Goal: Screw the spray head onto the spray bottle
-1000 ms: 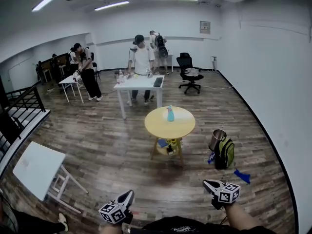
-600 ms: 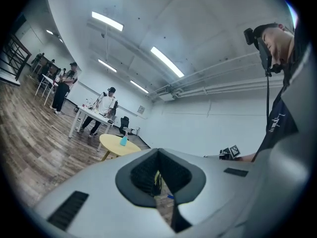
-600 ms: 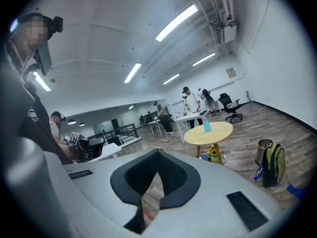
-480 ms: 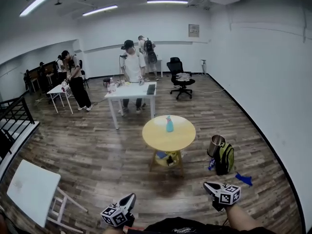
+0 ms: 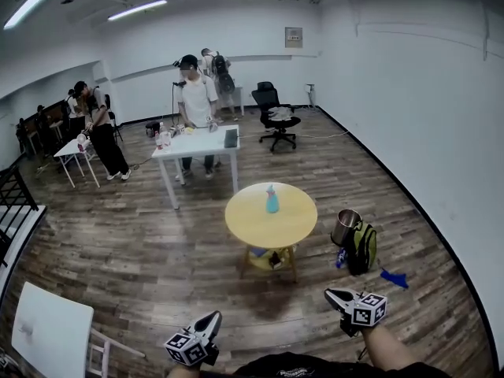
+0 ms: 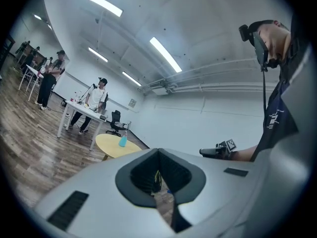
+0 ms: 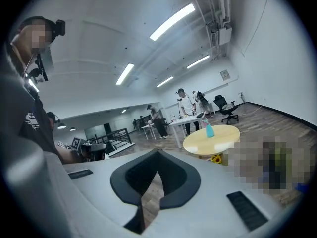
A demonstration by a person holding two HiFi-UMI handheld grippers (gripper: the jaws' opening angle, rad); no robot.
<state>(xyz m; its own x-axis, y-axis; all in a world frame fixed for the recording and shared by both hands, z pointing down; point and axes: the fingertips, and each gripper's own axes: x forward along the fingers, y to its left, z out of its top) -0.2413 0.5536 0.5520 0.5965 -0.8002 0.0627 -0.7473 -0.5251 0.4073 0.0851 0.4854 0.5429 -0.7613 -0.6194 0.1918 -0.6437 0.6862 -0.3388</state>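
Far left in the head view, a white tabletop gets chopped off by the bottom corner. Only a sliver of black railing shows at the edge. Further back a few people stand around a long white tabletop, and whatever's lying on it is too small to make out.

Down at the bottom edge the left tongs poke up, with the hand behind them cut off by the frame. Their own view shows them pinched together with nothing in them, just floor showing through the slot behind the tips.

The spray bottle stands upright around the middle of the round yellow tabletop. That puts it well out ahead of both tongs and roughly between them. It's pale blue, and honestly too tiny in every view to say what its top looks like. There's stuff on the shelf under that tabletop, half hidden by it.

The right tongs sit low on the right at the end of a bare forearm, and their own view shows them closed up on nothing too. Just beyond them on the floor is a green backpack with a tilted metal cup at its upper left. Right of that lies a blue scrap I can't identify.
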